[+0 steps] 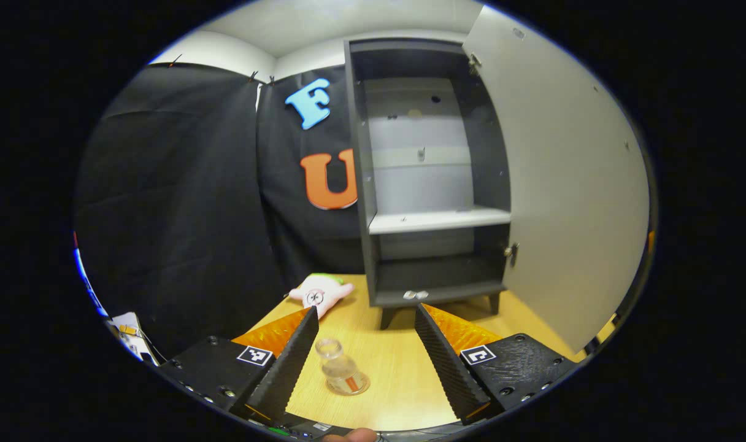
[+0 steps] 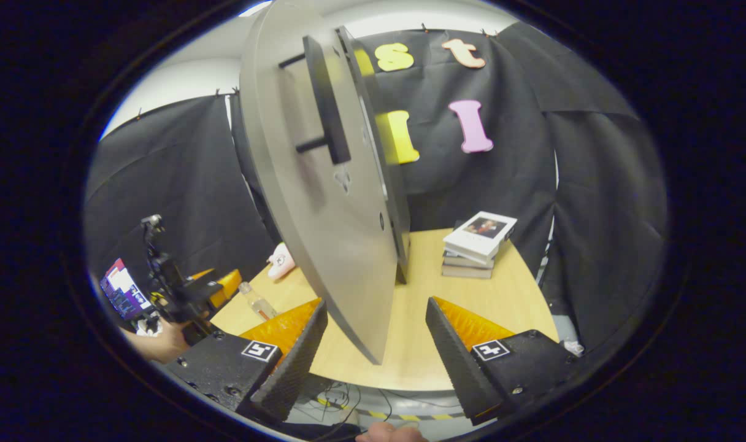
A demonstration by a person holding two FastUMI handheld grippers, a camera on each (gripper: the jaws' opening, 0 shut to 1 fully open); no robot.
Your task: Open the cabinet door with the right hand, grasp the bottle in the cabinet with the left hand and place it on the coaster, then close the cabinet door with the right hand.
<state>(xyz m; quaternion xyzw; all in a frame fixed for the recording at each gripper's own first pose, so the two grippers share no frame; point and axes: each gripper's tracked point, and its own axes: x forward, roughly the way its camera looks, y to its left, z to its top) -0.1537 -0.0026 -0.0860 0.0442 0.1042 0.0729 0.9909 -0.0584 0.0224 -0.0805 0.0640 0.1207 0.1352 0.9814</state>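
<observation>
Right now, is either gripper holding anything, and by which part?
Nothing is held. The left gripper is open around the bottle on the table without touching it; the right gripper is open by the cabinet door.

A staged recording booth, not a lived-in room — black cloth hangs clipped on every side, with plain white wall above it. One light wooden table carries a small dark cabinet, a stack of books and a plush toy; at the near left a lit screen and loose cables show test equipment.
</observation>
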